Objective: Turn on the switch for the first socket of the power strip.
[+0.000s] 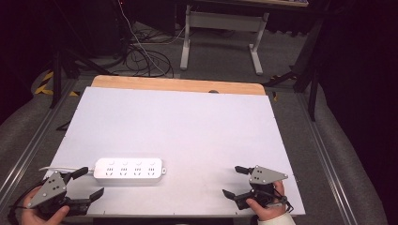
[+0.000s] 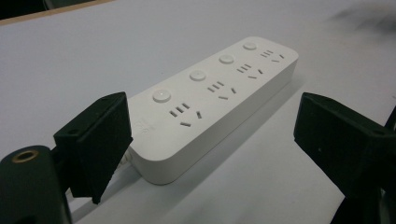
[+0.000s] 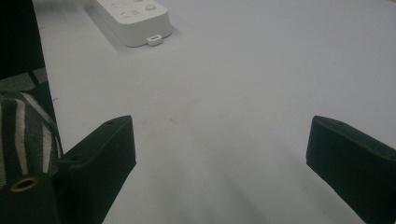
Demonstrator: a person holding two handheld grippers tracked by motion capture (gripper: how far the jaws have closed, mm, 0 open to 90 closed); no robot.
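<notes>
A white four-outlet power strip [image 1: 129, 171] lies flat near the front left of the white worktop [image 1: 187, 122], its switches and sockets facing up and its white cord [image 1: 56, 168] trailing off its left end. The left claw [image 1: 83, 183] sits just beside that cord end, jaws spread wide and holding nothing; from its own view the strip's near corner lies between the jaws. The right claw [image 1: 235, 181] rests well apart at the front right, likewise wide open and empty, with bare worktop ahead of it. A likely trouble: closing on the smooth, rounded end could let the strip slide or swivel, and the cord could snag a jaw
</notes>
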